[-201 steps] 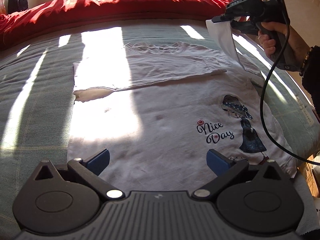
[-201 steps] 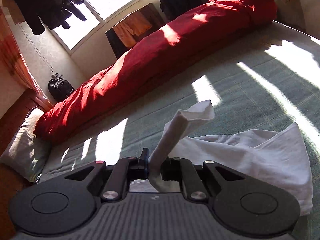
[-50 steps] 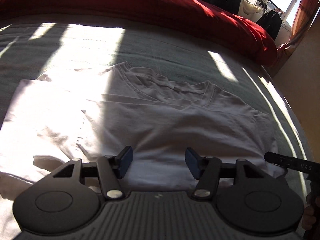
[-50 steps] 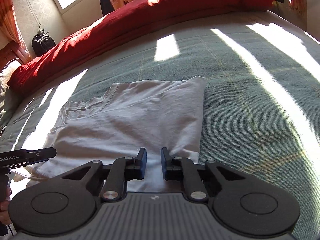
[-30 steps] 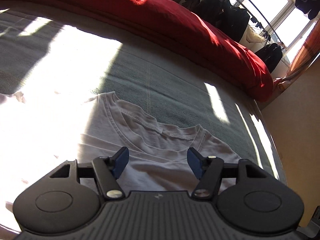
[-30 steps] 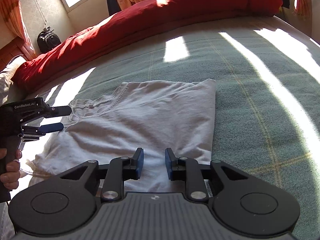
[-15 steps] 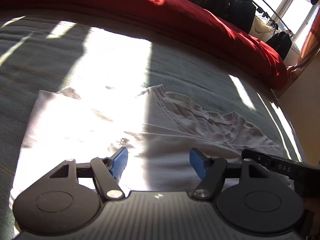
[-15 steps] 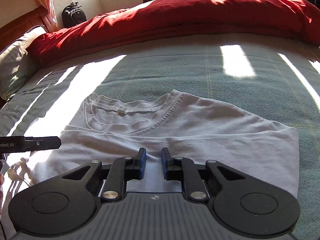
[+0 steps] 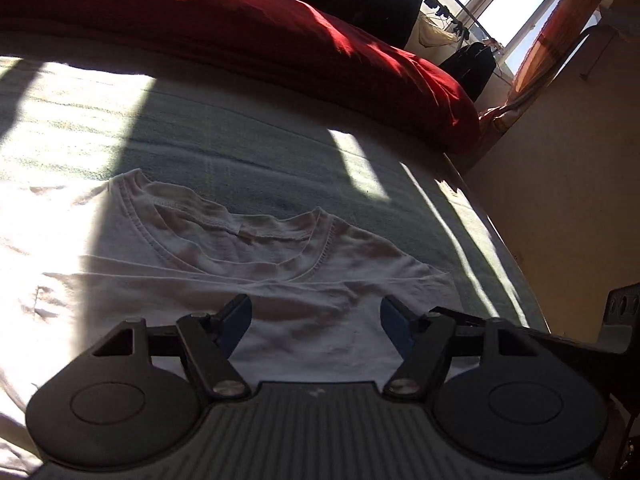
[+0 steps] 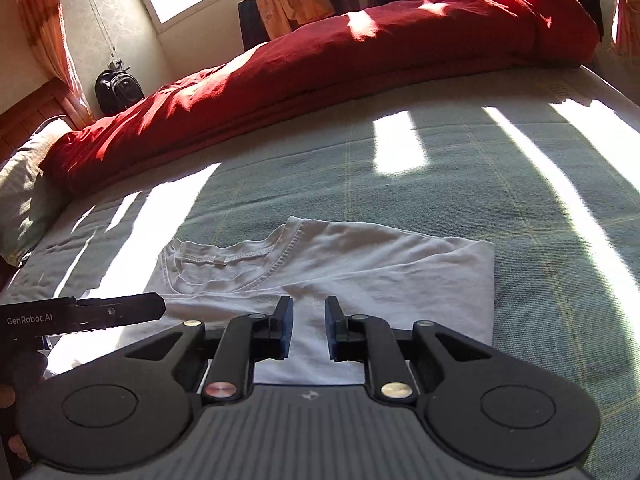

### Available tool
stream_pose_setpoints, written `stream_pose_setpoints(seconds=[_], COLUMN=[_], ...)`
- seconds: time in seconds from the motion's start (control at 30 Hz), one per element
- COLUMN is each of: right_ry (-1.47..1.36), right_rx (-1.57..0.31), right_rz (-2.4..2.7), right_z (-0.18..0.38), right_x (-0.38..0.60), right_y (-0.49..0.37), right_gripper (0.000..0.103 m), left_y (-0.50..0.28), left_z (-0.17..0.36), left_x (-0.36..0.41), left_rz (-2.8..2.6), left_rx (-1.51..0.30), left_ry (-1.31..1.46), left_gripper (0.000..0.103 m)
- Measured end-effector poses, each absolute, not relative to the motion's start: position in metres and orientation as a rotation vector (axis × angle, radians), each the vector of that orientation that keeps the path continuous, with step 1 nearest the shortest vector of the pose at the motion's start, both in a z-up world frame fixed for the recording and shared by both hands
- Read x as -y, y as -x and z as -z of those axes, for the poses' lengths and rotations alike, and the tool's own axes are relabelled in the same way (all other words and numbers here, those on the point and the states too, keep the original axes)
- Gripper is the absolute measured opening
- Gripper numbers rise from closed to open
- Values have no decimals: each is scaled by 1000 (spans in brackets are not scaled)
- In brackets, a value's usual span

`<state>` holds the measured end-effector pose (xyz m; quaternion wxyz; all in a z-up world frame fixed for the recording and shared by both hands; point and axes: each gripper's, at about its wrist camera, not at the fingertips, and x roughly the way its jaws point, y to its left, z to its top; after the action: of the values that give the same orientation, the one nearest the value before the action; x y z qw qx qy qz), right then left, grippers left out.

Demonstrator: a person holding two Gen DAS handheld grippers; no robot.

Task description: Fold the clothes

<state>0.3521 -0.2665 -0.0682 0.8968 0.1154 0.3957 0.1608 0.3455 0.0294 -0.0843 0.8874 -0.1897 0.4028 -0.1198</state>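
A white T-shirt (image 9: 256,280) lies flat on the green bed cover (image 9: 240,140), sleeves folded in, its neckline (image 9: 224,224) facing the far side. It also shows in the right wrist view (image 10: 360,268). My left gripper (image 9: 316,320) is open and empty, hovering over the shirt's chest. My right gripper (image 10: 309,326) has its jaws a small gap apart, holding nothing, over the shirt's middle. The left gripper's body (image 10: 80,314) shows at the left of the right wrist view.
A red duvet (image 10: 320,68) is bunched along the far side of the bed. A pillow (image 10: 28,184) lies at the far left. Clothes hang at the window (image 10: 296,4). The bed's right edge meets a beige wall (image 9: 560,200).
Both grippers shifted over the shirt. The left view swung right toward the neckline. The right gripper's jaws opened slightly. Nothing was grasped.
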Motion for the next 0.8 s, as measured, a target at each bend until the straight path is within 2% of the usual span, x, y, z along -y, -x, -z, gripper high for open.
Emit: stream_pose_setpoints(seconds=[0.1, 0.13, 0.17, 0.2, 0.27, 0.33, 0.47, 0.6, 0.73, 0.8], right_ry=[-241, -248, -260, -276, -293, -261, -217, -174, -178, -180], right_rx=[-871, -873, -866, -862, -851, -825, -838, -857, -836, -798], right_rz=[-280, -263, -248, -237, -235, -266, -272, -272, -264, -261], right_z=[91, 95, 98, 97, 87, 76, 80, 87, 81, 72], right_x=[280, 285, 291, 295, 298, 295, 287, 279, 284, 291], right_y=[-365, -369, -371, -371, -364, -350, -325, -301, -281, -274], right_gripper=[21, 14, 6, 6, 15, 18, 19, 19, 19, 19], left_y=[-352, -355, -357, -359, -364, -356, -310, -282, -280, -283], left_z=[86, 87, 87, 88, 89, 83, 69, 82, 96, 85], left_x=[-15, -10, -6, -1, 9, 15, 32, 51, 42, 39], left_rz=[273, 281, 289, 298, 314, 348, 419, 388, 354, 360], left_rx=[-845, -847, -849, -852, -857, -841, -777, -780, -859, -872], left_ry=[392, 392, 391, 390, 389, 361, 165, -75, -89, -57], left_gripper=[74, 70, 71, 71, 70, 71, 75, 75, 74, 74])
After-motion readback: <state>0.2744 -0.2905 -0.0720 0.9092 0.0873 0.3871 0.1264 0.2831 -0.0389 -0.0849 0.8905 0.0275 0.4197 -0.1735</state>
